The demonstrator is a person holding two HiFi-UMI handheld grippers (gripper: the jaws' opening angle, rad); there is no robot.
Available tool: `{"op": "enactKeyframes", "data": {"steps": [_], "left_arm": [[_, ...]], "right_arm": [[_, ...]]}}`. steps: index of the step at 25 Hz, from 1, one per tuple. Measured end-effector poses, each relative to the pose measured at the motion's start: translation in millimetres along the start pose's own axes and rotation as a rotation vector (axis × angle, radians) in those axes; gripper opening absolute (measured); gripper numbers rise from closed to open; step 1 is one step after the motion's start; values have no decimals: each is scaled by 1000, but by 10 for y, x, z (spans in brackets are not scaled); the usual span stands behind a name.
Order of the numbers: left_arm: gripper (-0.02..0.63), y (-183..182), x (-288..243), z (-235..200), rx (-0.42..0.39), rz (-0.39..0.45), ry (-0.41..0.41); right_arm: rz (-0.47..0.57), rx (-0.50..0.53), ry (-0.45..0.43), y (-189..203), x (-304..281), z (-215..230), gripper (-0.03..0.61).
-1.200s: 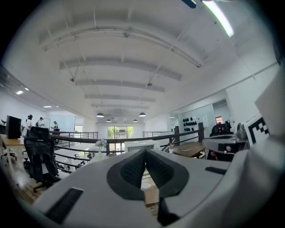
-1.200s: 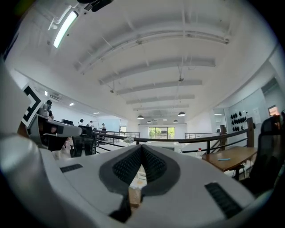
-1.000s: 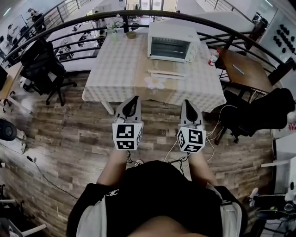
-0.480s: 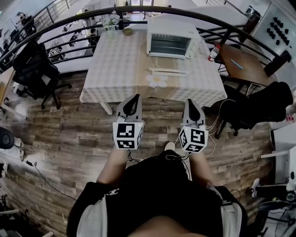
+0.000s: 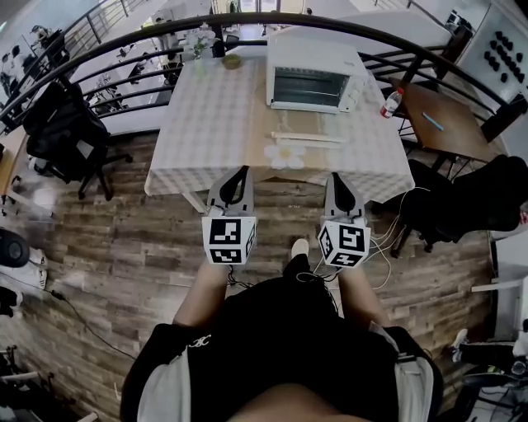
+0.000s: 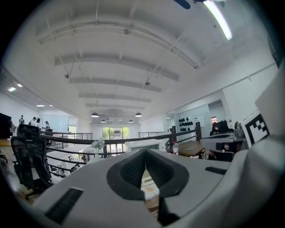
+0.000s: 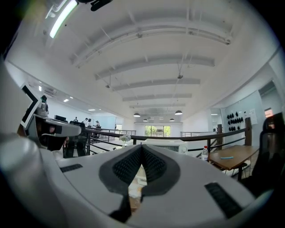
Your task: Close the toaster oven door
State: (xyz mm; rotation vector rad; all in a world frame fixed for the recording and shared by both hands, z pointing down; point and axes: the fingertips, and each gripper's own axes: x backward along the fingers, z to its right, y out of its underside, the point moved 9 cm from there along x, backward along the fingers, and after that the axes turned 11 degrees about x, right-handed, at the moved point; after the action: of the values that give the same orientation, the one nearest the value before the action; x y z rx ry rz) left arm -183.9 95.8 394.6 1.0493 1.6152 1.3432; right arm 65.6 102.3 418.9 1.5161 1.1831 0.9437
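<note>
toaster oven (image 5: 312,74) — front toward person, long axis crosswise | left gripper (image 5: 241,172), right gripper (image 5: 337,177) — jaws together

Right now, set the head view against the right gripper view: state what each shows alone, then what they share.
Only the head view: the wooden floor, the person's lap and the cables trailing beside it. Only the right gripper view: the ceiling beams and hanging lamps. Both: the right gripper, jaws together with nothing between them, the toaster oven, the black railing and a bottle.
</note>
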Motion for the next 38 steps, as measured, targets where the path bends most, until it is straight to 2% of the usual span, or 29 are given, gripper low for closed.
{"op": "enactKeyframes", "data": {"steps": [10, 20, 29, 38], "left_arm": [[15, -152, -1075, 11, -24, 18, -77], [15, -184, -2037, 179, -18, -33, -123], [15, -200, -2625, 184, 38, -55, -193], [15, -203, -2949, -15, 41, -54, -129]], "right_arm": [[42, -8, -77, 87, -1066, 623, -11], [14, -43, -144, 377, -1859, 1262, -11], [0, -61, -213, 548, -2450, 1593, -11], [0, -43, -181, 491, -2801, 1621, -11]]}}
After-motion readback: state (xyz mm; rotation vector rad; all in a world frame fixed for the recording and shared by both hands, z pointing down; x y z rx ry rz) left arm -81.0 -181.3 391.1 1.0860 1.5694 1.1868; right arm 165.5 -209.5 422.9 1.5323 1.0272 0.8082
